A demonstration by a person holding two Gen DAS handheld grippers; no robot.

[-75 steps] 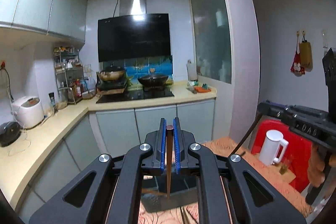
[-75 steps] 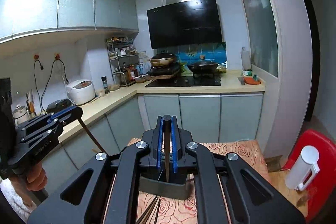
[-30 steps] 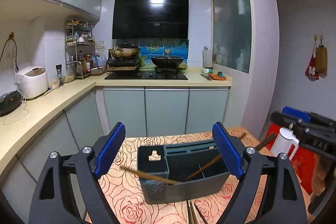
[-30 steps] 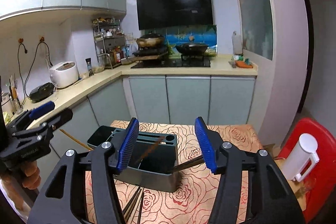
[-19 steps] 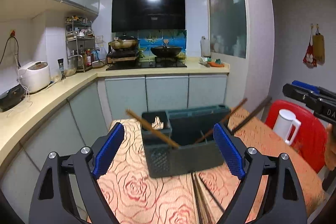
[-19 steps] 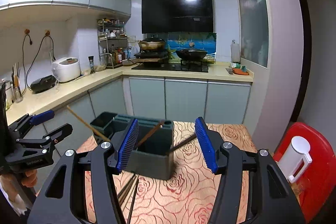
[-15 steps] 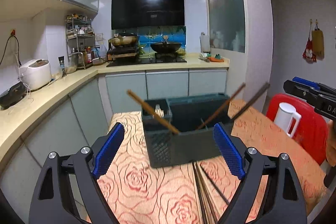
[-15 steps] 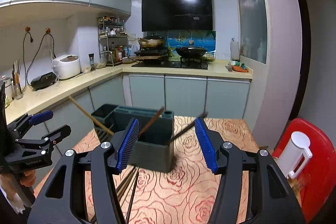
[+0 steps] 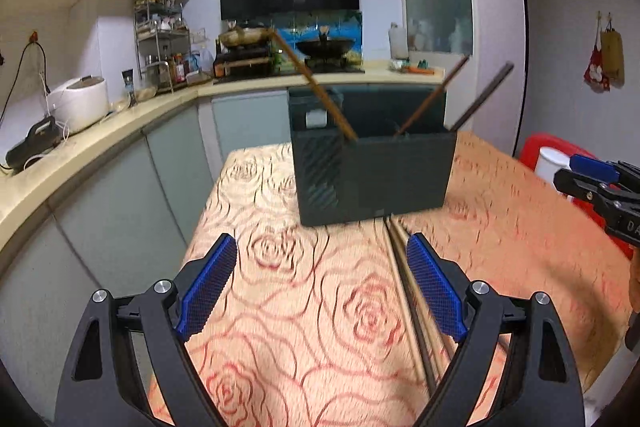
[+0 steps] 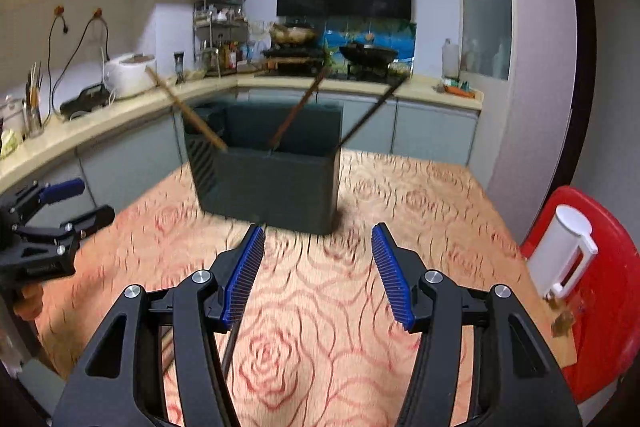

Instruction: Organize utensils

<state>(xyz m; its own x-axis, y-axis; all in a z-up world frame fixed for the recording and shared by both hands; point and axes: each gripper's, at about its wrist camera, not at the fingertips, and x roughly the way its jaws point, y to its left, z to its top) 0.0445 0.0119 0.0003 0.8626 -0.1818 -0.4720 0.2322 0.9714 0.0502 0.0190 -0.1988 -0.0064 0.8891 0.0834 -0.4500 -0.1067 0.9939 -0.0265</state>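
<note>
A dark grey utensil holder (image 9: 374, 173) stands on the rose-patterned tablecloth (image 9: 304, 307); it also shows in the right wrist view (image 10: 266, 179). Three chopsticks lean out of it: a brown one (image 9: 312, 83) to the left, a brown one (image 9: 432, 101) and a dark one (image 9: 482, 97) to the right. More loose chopsticks (image 9: 412, 311) lie on the cloth in front of the holder. My left gripper (image 9: 320, 291) is open and empty, low over the cloth, just left of the loose chopsticks. My right gripper (image 10: 318, 275) is open and empty in front of the holder, with a dark chopstick (image 10: 232, 339) under its left finger.
A red stool (image 10: 600, 291) with a white jug (image 10: 566, 255) stands right of the table. The kitchen counter (image 9: 100, 131) runs along the left and back, with a rice cooker (image 9: 78, 103) and stove. The table edge drops off on the left.
Both grippers have opened and let go of their chopsticks, which now lean in the holder. Both grippers have dropped lower and back toward the near part of the table.
</note>
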